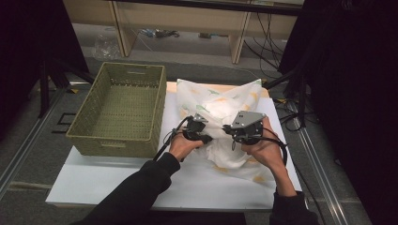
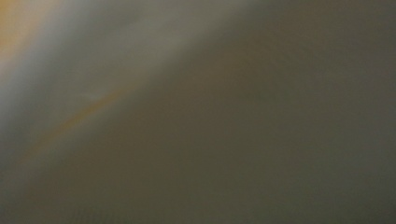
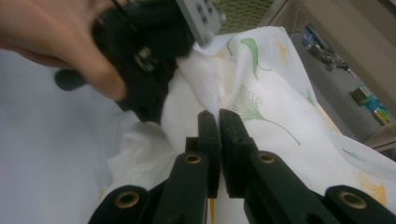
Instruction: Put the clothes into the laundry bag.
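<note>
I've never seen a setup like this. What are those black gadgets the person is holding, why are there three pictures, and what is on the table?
No machine here: a person holds a hand-held gripper in each hand, a two-jaw clamp with a camera on it. The high view looks down from above: the left hand-held gripper and the right hand-held gripper meet over a white cloth printed with green and yellow leaves, bunched on the white table. An empty green woven basket stands beside it. The right gripper view looks along that gripper's own jaws, closed together against the cloth; whether they pinch a fold is hard to tell. The left gripper view is a blur, too close to read.
</note>
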{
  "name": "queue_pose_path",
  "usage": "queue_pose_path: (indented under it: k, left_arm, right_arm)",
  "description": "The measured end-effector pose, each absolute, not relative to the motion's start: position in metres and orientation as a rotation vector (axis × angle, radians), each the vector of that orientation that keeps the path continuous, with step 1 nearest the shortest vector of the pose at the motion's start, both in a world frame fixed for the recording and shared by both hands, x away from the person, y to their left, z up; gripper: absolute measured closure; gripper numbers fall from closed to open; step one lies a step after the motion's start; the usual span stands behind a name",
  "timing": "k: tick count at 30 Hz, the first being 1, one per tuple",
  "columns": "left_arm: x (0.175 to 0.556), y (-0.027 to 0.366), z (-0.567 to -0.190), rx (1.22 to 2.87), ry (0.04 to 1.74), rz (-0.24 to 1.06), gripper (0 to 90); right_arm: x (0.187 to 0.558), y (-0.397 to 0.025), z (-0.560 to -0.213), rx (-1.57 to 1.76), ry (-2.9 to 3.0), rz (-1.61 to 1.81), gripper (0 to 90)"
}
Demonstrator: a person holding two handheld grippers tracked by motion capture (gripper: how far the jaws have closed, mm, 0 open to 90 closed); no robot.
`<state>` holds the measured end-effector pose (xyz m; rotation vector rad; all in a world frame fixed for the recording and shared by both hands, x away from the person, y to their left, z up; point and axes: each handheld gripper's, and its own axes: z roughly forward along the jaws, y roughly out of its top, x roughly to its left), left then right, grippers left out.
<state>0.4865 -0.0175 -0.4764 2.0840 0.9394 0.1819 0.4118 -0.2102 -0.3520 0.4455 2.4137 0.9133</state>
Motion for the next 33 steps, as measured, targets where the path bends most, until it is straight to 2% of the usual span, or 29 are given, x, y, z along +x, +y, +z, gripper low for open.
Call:
queue_pose_path:
  k: [4, 9, 12, 14, 17, 21, 23, 25, 27, 28, 29, 30, 31, 32, 33]
  left_arm:
    - [0.482, -0.019, -0.476, 2.053, 0.953, 0.195, 70.9]
    - [0.463, -0.002, -0.455, 2.097, 0.932, 0.212, 40.5]
    - [0.446, 0.01, -0.446, 2.078, 0.921, 0.2, 26.8]
    - [0.433, 0.015, -0.442, 2.088, 0.874, 0.186, 21.6]
    - [0.416, 0.016, -0.444, 2.125, 0.834, 0.16, 21.9]
    - [0.409, 0.009, -0.459, 2.145, 0.849, 0.156, 17.0]
    - [0.412, -0.002, -0.466, 2.14, 0.87, 0.149, 17.3]
    - [0.415, -0.014, -0.473, 2.141, 0.817, 0.078, 18.0]
    - [0.42, -0.026, -0.481, 2.14, 0.836, 0.117, 21.9]
    - [0.425, -0.028, -0.482, 2.176, 0.812, 0.126, 28.1]
    - [0.424, -0.033, -0.484, 2.112, 0.876, 0.106, 39.9]
    - [0.432, -0.029, -0.483, 2.117, 0.792, 0.157, 55.5]
    - [0.435, -0.026, -0.481, 2.091, 0.792, 0.168, 70.0]
    - [0.438, -0.024, -0.479, 2.088, 0.783, 0.198, 77.3]
    - [0.44, -0.022, -0.477, 2.091, 0.783, 0.22, 80.4]
  right_arm:
    - [0.413, -0.208, -0.359, 0.468, 2.432, 0.887, 88.7]
    - [0.414, -0.213, -0.36, 0.504, 2.426, 0.89, 88.7]
    - [0.415, -0.212, -0.36, 0.498, 2.427, 0.887, 88.7]
    - [0.415, -0.211, -0.361, 0.492, 2.429, 0.879, 88.6]
    - [0.416, -0.211, -0.36, 0.468, 2.431, 0.875, 88.6]
    - [0.414, -0.21, -0.361, 0.488, 2.435, 0.869, 88.6]
    - [0.415, -0.209, -0.362, 0.487, 2.43, 0.867, 88.6]
    - [0.414, -0.208, -0.363, 0.481, 2.438, 0.862, 88.6]
    - [0.415, -0.208, -0.366, 0.482, 2.45, 0.857, 88.6]
    - [0.415, -0.208, -0.368, 0.487, 2.45, 0.85, 88.6]
    - [0.416, -0.208, -0.37, 0.483, 2.466, 0.846, 88.6]
    - [0.416, -0.208, -0.372, 0.493, 2.461, 0.844, 88.6]
    - [0.416, -0.208, -0.373, 0.487, 2.473, 0.837, 88.6]
    - [0.416, -0.208, -0.373, 0.488, 2.473, 0.835, 88.6]
    - [0.417, -0.209, -0.372, 0.459, 2.471, 0.843, 88.6]
